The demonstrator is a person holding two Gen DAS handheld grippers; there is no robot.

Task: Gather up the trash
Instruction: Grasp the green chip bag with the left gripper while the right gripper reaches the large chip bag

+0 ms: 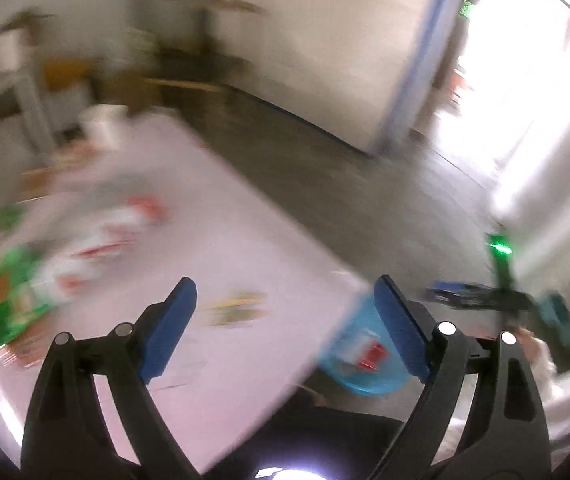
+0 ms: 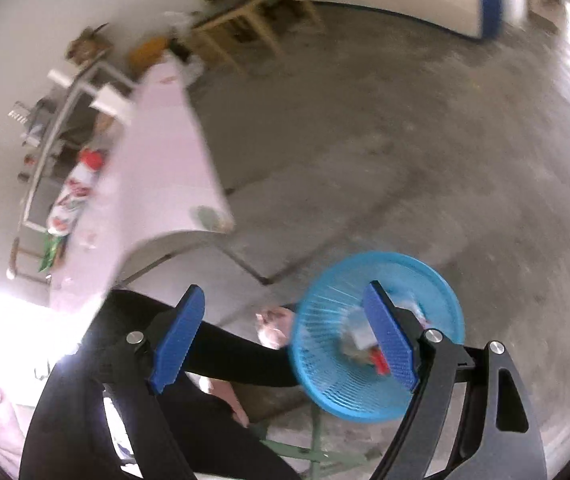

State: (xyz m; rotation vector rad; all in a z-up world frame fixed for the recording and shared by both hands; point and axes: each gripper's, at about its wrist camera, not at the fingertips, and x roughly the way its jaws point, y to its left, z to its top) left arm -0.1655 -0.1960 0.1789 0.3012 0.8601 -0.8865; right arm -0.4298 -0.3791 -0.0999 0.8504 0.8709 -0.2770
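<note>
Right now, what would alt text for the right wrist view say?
An open right gripper hangs empty above a blue basket on the grey floor, with a few scraps of trash inside. A pink-topped table stands to the left.

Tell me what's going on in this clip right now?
A person is clearing trash with a gripper in each hand. Both the left gripper and the right gripper are open and empty. The blue mesh wastebasket on the floor beside the table already holds a few scraps. Several wrappers, among them a green packet and a red-and-white packet, are still lying on the tabletop.
</note>
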